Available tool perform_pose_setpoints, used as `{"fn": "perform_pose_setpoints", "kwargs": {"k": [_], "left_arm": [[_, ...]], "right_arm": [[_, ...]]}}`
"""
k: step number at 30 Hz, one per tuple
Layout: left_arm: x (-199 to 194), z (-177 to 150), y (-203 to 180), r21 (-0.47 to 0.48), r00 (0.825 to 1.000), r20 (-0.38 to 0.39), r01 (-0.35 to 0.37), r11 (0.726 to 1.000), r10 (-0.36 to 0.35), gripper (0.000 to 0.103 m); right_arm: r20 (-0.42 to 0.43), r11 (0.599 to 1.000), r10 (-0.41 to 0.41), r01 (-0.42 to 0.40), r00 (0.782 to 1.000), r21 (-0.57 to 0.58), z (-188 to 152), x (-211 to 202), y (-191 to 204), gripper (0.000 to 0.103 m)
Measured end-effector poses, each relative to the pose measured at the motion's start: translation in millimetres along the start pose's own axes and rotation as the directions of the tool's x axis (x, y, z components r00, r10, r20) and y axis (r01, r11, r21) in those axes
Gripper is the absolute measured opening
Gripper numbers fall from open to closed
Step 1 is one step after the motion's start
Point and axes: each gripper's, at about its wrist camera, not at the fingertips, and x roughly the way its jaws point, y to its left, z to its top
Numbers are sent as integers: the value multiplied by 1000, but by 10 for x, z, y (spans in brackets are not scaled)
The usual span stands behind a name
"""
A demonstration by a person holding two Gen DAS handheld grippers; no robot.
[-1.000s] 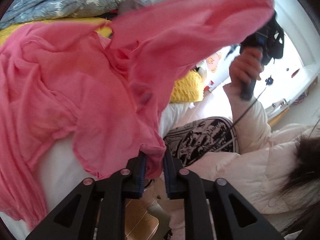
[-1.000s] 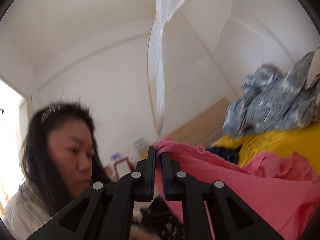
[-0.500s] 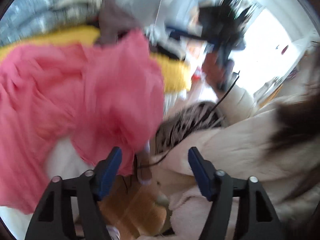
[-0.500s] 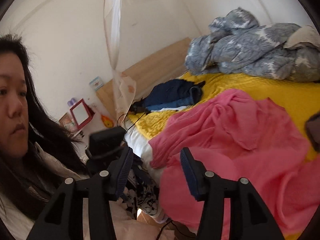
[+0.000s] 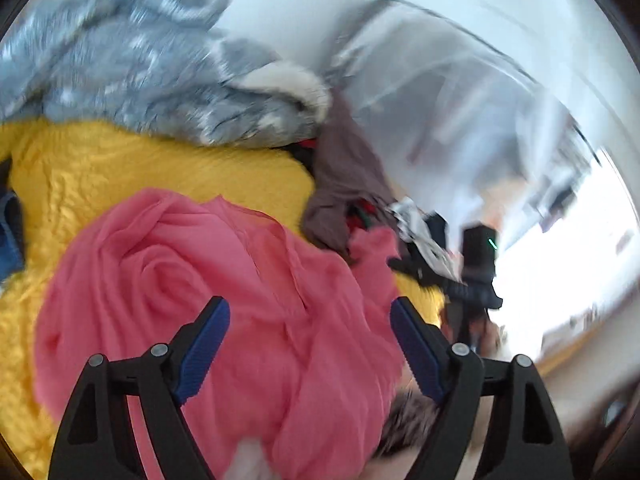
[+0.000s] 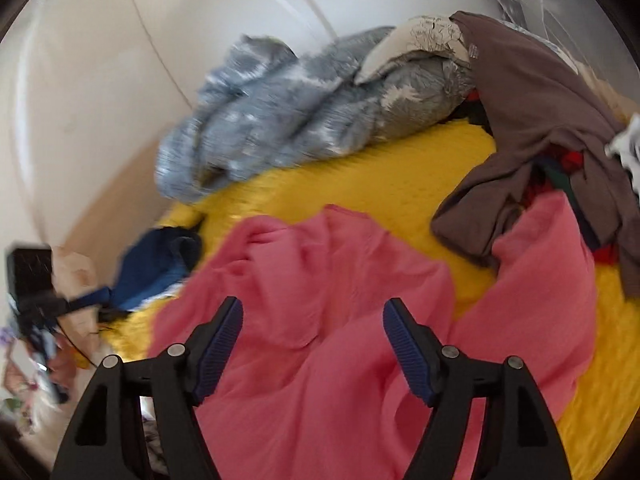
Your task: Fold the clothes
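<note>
We see the pink garment point(image 5: 248, 280) lying crumpled in loose folds on the yellow bedspread point(image 5: 132, 168) of the bed, spread across the near part of the mattress and hanging partly over its near edge. Our left tongs point(image 5: 310, 340) point down at it with their jaws wide apart and still opening; the blue pads point(image 5: 204, 344) stand clear of the cloth, which shows between and below them but is not pinched. From the other camera, our right tongs point(image 6: 312, 340) hang over the same pink garment point(image 6: 320, 320) in the same way, jaws spread and opening, with pink fabric visible in the gap and nothing clamped. One end of the garment runs up toward a brown garment point(image 6: 532, 120) that is draped over a heap of darker clothes at the right of the bed, and the two appear to touch there. A grey patterned duvet point(image 6: 280, 120) is bunched at the far side of the bed against the wall, and a dark blue garment point(image 6: 160, 264) lies at the left edge of the bedspread point(image 6: 380, 184), just beside the pink cloth. In the left camera's view the right tongs' black handle and camera block show at the right, blurred, beyond the pink fabric.
</note>
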Motion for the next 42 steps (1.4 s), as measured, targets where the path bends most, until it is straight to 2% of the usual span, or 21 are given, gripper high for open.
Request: {"fn": "perform_pose_setpoints", "kwargs": {"k": [1, 3, 5, 6, 8, 9, 12, 13, 16, 17, 18, 22, 25, 27, 32, 35, 36, 38, 39, 41, 42], "left_arm": [[201, 112, 88, -46, 1000, -28, -4, 999, 3, 84], [623, 279, 179, -50, 992, -90, -94, 994, 89, 84], [1004, 393, 232, -19, 971, -148, -194, 981, 189, 83], [1187, 435, 246, 10, 953, -183, -244, 970, 242, 83], [1427, 513, 260, 31, 934, -245, -261, 965, 260, 83], [1530, 572, 260, 37, 928, -261, -264, 964, 265, 83], [1755, 740, 180, 121, 902, -221, -352, 928, 371, 83], [1828, 796, 152, 149, 891, -204, -382, 912, 406, 83], [2222, 849, 102, 281, 827, -209, -461, 842, 523, 81], [2344, 843, 107, 310, 809, -226, -468, 827, 542, 76], [2431, 848, 135, 309, 808, -250, -456, 835, 534, 71], [2704, 895, 270, 274, 810, -331, -408, 871, 484, 69], [2726, 977, 382, 230, 806, -333, -433, 872, 488, 69], [2749, 989, 464, 206, 795, -358, -445, 871, 491, 69], [2874, 943, 515, 236, 772, -372, -458, 857, 515, 65], [2911, 891, 556, 262, 749, -388, -468, 844, 536, 42], [2922, 873, 571, 270, 741, -394, -472, 839, 543, 38], [2878, 874, 605, 271, 738, -389, -481, 834, 551, 25], [2853, 877, 622, 270, 737, -387, -485, 832, 555, 14], [2788, 894, 650, 264, 739, -377, -493, 829, 559, 5], [2756, 904, 655, 265, 738, -364, -502, 823, 567, 4]], "right_arm": [[-10, 999, -35, 35, 999, -27, 68, 108, 8, 75], [-38, 991, -105, 102, 994, -82, 214, 368, 25, 75], [-79, 978, -176, 165, 981, -125, 361, 677, 18, 75], [-95, 974, -194, 180, 976, -138, 398, 798, 4, 75], [-123, 972, -200, 181, 972, -147, 442, 973, -57, 75], [-139, 974, -196, 175, 971, -146, 468, 1077, -97, 75], [-183, 979, -187, 169, 965, -112, 493, 1267, -232, 75], [-191, 981, -179, 161, 965, -107, 491, 1292, -262, 75], [-205, 986, -149, 130, 967, -102, 471, 1321, -331, 75], [-207, 989, -134, 118, 969, -89, 479, 1329, -359, 75], [-208, 992, -117, 104, 971, -71, 494, 1336, -390, 75], [-208, 999, -50, 51, 977, 0, 554, 1363, -513, 74], [-209, 999, -27, 31, 978, 17, 584, 1419, -581, 74], [-213, 999, -28, 33, 977, 20, 596, 1456, -617, 74], [-216, 999, -28, 35, 976, 28, 623, 1490, -682, 74], [-216, 999, -27, 36, 976, 34, 621, 1489, -721, 74], [-217, 999, -28, 37, 976, 36, 618, 1487, -734, 74], [-221, 998, -30, 40, 975, 41, 611, 1492, -758, 74], [-224, 998, -31, 41, 974, 43, 608, 1496, -770, 74], [-231, 998, -29, 42, 973, 50, 597, 1511, -780, 74], [-235, 998, -28, 42, 972, 54, 591, 1519, -784, 74]]}}
